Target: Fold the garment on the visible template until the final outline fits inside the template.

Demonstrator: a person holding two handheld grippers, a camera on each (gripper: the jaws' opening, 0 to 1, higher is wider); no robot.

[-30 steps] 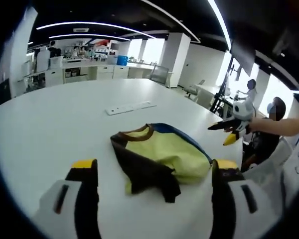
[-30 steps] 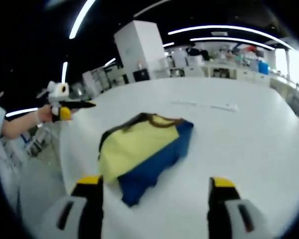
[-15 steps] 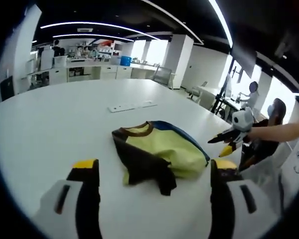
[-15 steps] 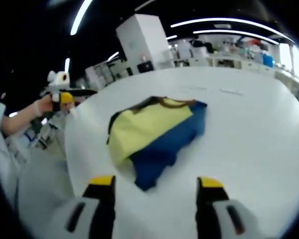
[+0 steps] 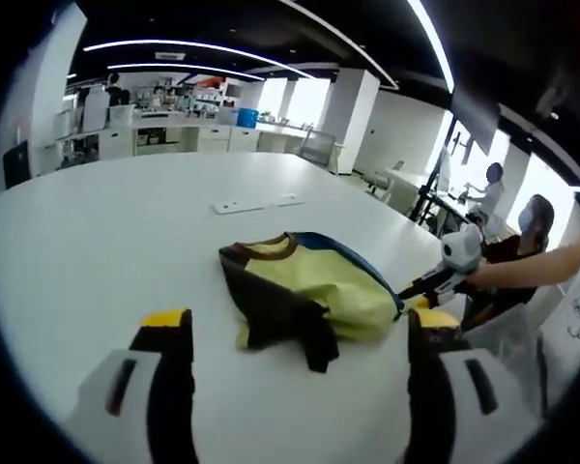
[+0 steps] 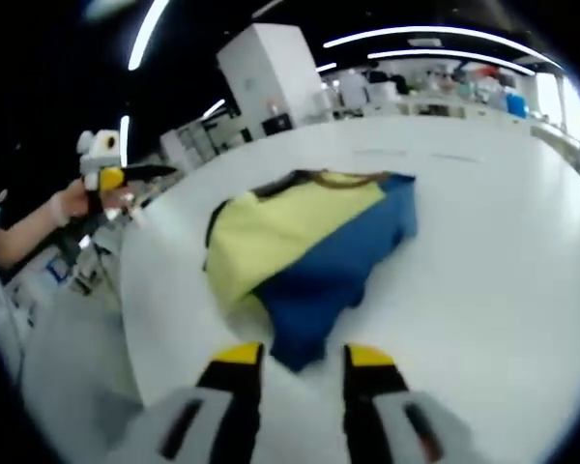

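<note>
A yellow garment (image 5: pixel 314 290) with a brown sleeve, a brown collar and a blue side lies crumpled on the white table (image 5: pixel 97 232). My left gripper (image 5: pixel 295 329) hovers short of it with its jaws wide apart and nothing between them. From the right, my right gripper (image 5: pixel 411 290) reaches the garment's blue edge. In the right gripper view the garment (image 6: pixel 280 232) is close, and its blue sleeve end (image 6: pixel 304 338) lies just ahead of my right gripper (image 6: pixel 300 356), whose jaws are narrowed but still apart. The left gripper (image 6: pixel 159 171), in a person's hand, is off the table's left edge.
A flat white strip (image 5: pixel 256 204) lies on the table beyond the garment. The table's rounded edge (image 6: pixel 135 319) runs close by the right gripper. People (image 5: pixel 532 222) and chairs are at the right, and counters (image 5: pixel 174 135) stand along the far wall.
The right gripper has moved in to the garment's blue sleeve end and its jaws have narrowed a lot. The left gripper has held about the same place, jaws still wide.
</note>
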